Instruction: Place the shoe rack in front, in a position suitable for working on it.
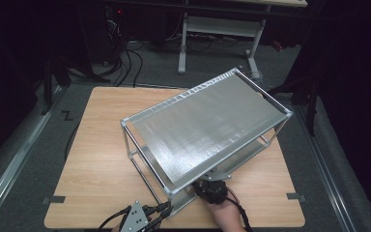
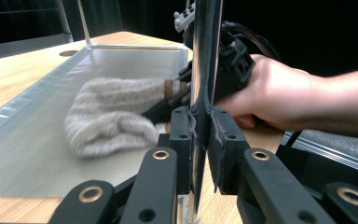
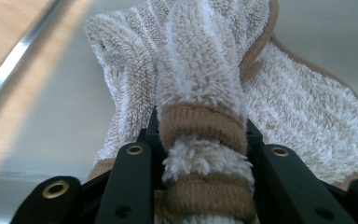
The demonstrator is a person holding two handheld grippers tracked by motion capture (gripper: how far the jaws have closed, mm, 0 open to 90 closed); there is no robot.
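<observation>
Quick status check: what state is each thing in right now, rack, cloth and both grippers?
Metal rack: standing on the table, top shelf bare.
Rack post: upright, clamped by the left gripper.
Cloth: bunched on the lower shelf.
Left gripper: shut on the post.
Right gripper: shut on the cloth.

My wooden table (image 1: 101,159) carries a metal rack (image 1: 207,121); a towel (image 2: 112,114) lies on its lower shelf (image 2: 37,154).

I am working at a wooden table (image 1: 101,159) on grey floor (image 1: 24,159); a white desk frame (image 1: 217,36) is standing far back, surroundings dark.
</observation>
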